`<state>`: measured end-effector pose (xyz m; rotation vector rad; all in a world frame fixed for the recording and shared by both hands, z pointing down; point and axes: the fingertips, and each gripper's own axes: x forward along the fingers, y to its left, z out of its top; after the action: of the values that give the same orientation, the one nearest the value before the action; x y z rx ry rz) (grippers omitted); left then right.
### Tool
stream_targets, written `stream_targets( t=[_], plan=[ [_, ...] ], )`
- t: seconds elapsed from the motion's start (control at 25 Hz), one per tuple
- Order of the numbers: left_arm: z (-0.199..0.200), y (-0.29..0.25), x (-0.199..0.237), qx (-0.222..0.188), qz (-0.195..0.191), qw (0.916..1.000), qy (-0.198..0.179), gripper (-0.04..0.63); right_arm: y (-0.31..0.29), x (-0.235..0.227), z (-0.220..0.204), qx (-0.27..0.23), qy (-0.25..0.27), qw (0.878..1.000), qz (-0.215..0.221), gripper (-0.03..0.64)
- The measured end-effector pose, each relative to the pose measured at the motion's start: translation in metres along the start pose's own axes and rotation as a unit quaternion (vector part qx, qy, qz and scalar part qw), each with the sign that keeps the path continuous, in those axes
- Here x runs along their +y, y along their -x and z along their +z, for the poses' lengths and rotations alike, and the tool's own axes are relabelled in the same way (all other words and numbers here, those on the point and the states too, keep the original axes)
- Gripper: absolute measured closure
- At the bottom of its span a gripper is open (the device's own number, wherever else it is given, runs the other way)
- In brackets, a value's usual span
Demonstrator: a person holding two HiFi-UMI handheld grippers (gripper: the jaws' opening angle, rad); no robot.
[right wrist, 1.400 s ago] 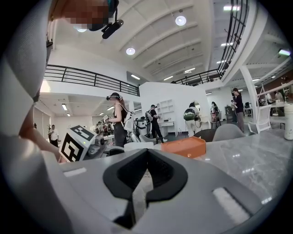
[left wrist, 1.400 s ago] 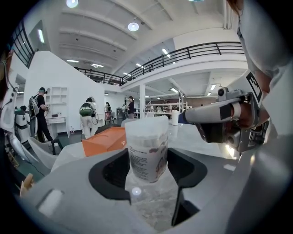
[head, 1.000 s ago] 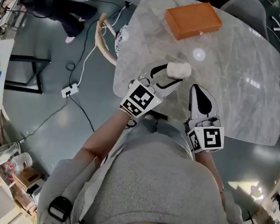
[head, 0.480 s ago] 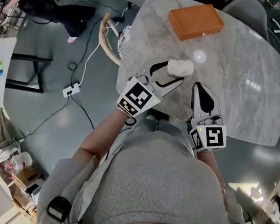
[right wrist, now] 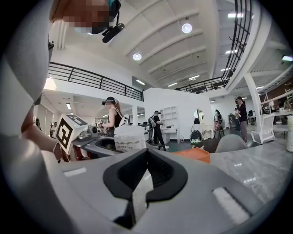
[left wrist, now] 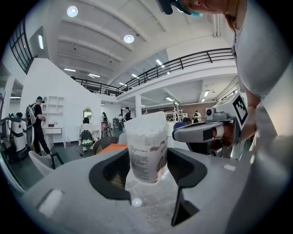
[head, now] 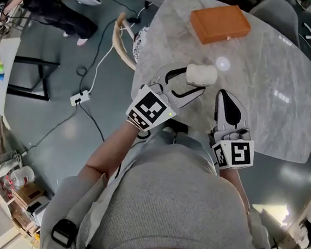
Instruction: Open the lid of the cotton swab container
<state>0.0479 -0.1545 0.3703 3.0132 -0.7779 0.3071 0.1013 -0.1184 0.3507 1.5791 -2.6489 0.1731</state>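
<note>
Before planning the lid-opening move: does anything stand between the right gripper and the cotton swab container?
Nothing visible. The right gripper, jaws together, has only bare table between it and the cotton swab container in the left gripper.

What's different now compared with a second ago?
The left tongs, clamped on the cotton swab container, rose a little, carrying it upward above the marble table. The right tongs stayed shut and empty beside it; the orange box did not move.
</note>
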Motion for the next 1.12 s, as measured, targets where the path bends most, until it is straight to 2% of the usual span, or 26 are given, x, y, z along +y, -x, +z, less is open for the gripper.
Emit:
stream_targets(
  t=[0.44,0.56,0.68,0.8,0.88,1.0,1.12],
  plan=[
    [0.011,0.012,-0.012,-0.008,-0.008,0.9999,-0.010,0.342,0.009,0.006,0.013,-0.010,0.020,1.000,0.015,0.620],
    [0.017,0.015,-0.013,-0.012,-0.014,0.9998,-0.011,0.342,0.008,0.008,0.025,-0.008,0.047,0.998,0.048,0.620],
    [0.020,0.019,-0.013,-0.013,-0.015,0.9997,-0.011,0.344,0.009,0.011,0.042,-0.018,0.065,0.993,0.101,0.620],
    [0.020,0.020,-0.016,-0.013,-0.019,0.9997,-0.012,0.344,0.015,0.023,0.065,-0.050,0.094,0.978,0.178,0.610],
    [0.020,0.020,-0.017,-0.012,-0.023,0.9996,-0.015,0.344,0.015,0.038,0.080,-0.063,0.128,0.964,0.224,0.521],
    [0.021,0.020,-0.017,-0.012,-0.026,0.9995,-0.016,0.344,0.012,0.058,0.086,-0.059,0.200,0.939,0.274,0.474],
    [0.023,0.021,-0.018,-0.014,-0.030,0.9993,-0.016,0.344,0.011,0.070,0.085,-0.048,0.226,0.918,0.322,0.440]
  ],
)
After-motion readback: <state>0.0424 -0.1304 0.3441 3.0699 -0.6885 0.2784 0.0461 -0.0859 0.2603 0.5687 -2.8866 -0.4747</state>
